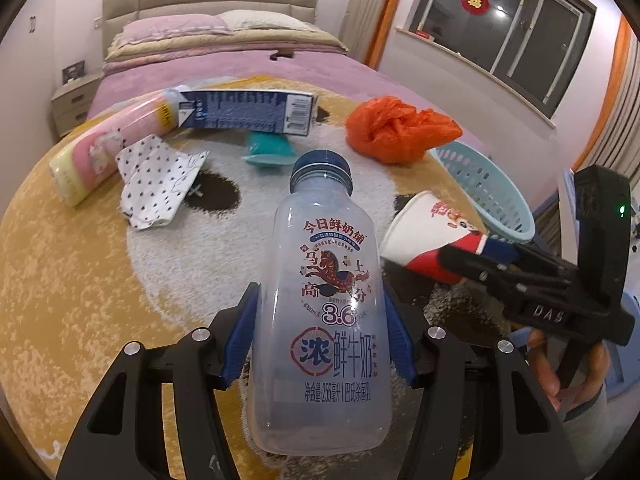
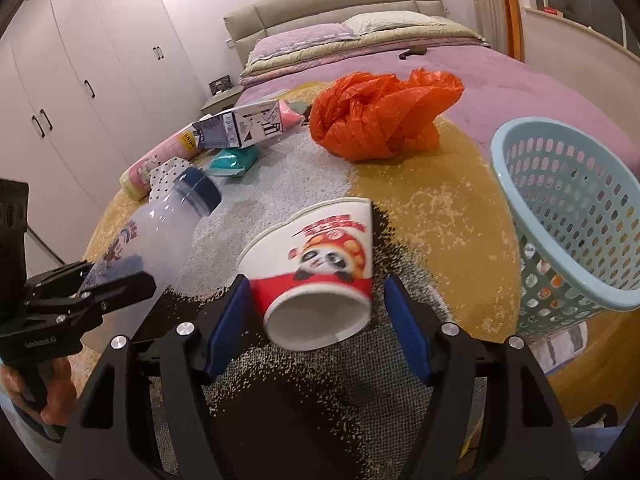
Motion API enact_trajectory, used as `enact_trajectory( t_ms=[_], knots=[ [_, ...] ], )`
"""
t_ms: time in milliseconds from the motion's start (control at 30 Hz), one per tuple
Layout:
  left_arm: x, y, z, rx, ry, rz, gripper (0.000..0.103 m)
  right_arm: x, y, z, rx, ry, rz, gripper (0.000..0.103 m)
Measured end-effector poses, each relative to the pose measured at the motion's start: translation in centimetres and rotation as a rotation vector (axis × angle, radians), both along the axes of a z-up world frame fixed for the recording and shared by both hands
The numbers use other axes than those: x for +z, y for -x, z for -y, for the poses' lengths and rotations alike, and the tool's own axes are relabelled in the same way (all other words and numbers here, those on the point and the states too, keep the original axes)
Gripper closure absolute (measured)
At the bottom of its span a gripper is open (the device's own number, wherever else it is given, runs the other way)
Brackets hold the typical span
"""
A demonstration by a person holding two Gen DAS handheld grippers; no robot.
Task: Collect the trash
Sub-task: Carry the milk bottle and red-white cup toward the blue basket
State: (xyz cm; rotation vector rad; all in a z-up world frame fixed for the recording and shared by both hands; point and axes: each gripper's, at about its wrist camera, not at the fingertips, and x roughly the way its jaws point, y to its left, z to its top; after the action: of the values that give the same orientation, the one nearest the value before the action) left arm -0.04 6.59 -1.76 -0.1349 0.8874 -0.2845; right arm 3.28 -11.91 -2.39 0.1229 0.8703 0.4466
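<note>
Cup [image 2: 316,276] lies between the right gripper [image 2: 318,320] fingers, base toward the camera, mouth pointing away and up-left; long axis roughly along the gripper's line. Left pad [image 2: 228,324] sits at or against the cup wall. Right pad [image 2: 408,324] stands clear of it, with a gap showing. Jaws spread, no firm pinch; cup judged loose or just let go, slightly blurred. Basket [image 2: 568,216] sits to the right of the cup, near, mouth tilted toward the jaws. The coming move is judged to turn on that rightward offset: cup to basket.

Bottle [image 1: 324,312] stands between the left gripper [image 1: 320,340] pads, cap away from the camera, long axis along the fingers. Both pads touch its sides: pinched and held. Right hand is nearer the basket than the left.

Surface: round yellow and white rug [image 1: 80,280] laid over a purple bed [image 1: 240,68]. Still lying on it: orange bag [image 1: 396,128], carton [image 1: 248,114], pink pack [image 1: 108,148], dotted wrapper [image 1: 156,180], teal packet [image 1: 268,148]. Room: wardrobe [image 2: 80,80], window [image 1: 512,28].
</note>
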Motion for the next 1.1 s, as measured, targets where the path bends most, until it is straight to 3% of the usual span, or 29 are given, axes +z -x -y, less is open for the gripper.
enact_trajectory(
  t_ms=[67,100,300,700,900,1100],
  knots=[
    [0.2,-0.2,0.4,-0.006,0.002,0.002,0.047,-0.1,0.1,-0.1,0.016,0.003,0.003,0.038],
    [0.3,-0.3,0.6,-0.007,0.001,0.004,0.047,0.0,0.3,-0.2,0.021,0.01,0.014,0.046],
    [1.1,-0.9,2.5,-0.031,-0.009,0.026,0.047,1.6,1.4,0.0,0.017,0.05,0.105,0.046],
    [6.0,-6.1,8.4,-0.096,0.071,0.138,0.047,6.7,0.4,8.1,-0.204,0.05,0.26,0.046],
    [7.7,-9.4,14.3,-0.207,0.11,0.163,0.047,7.0,-1.9,13.4,-0.356,0.039,0.242,0.046],
    [7.5,-12.8,19.8,-0.285,0.141,0.133,0.047,6.3,-4.5,17.6,-0.47,0.038,0.196,0.046]
  ],
)
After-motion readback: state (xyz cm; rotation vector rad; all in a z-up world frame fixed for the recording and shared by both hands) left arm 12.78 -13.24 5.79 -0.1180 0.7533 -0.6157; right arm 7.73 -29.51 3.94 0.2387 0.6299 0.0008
